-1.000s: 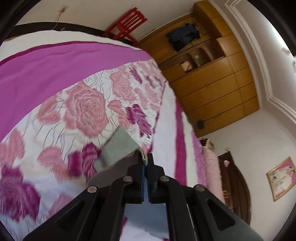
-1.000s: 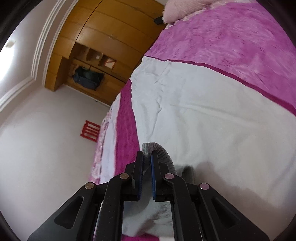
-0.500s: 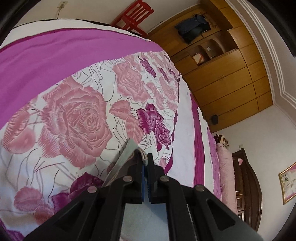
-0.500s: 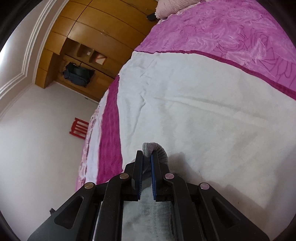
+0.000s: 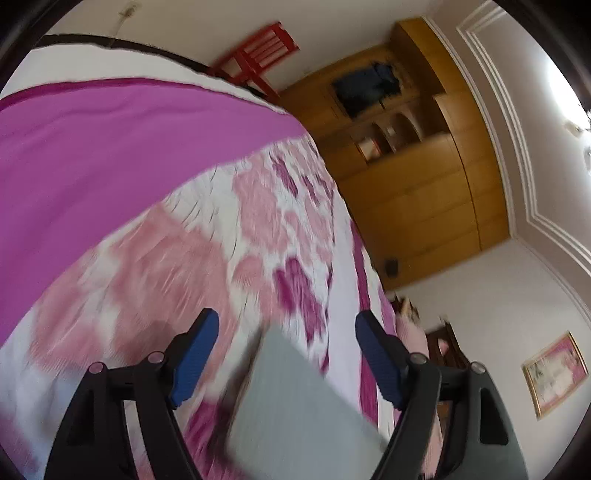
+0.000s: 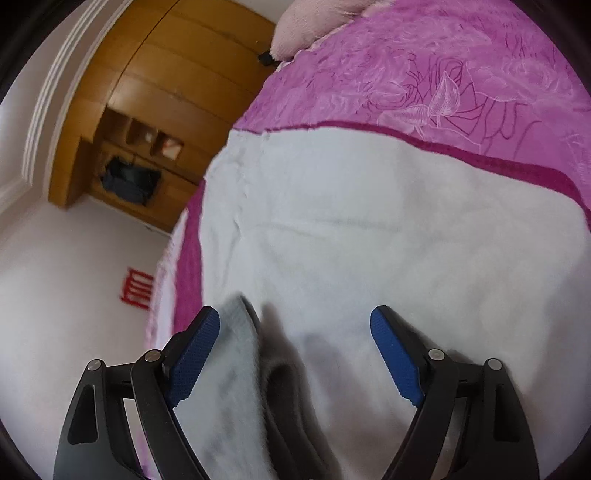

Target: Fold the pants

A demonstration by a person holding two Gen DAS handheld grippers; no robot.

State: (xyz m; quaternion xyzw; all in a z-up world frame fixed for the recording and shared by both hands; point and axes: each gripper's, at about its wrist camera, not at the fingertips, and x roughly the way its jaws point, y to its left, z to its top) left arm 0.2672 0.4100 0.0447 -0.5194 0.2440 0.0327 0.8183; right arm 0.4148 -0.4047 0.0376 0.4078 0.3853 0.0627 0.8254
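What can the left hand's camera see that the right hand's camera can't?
Only the left wrist view shows the big pink rose print on the bedspread and a framed picture on the wall.

Only the right wrist view shows the plain white band of the bedspread and a pink pillow.

Both show the grey pants lying on the bed, the wooden wardrobe, the red chair, and an open gripper: the left gripper and the right gripper.

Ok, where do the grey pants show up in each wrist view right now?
Left wrist: grey pants lie bottom centre, between the open tool's fingers.
Right wrist: grey pants sit bottom left, beside the left blue pad.
Shared landmark: red chair by the wall.
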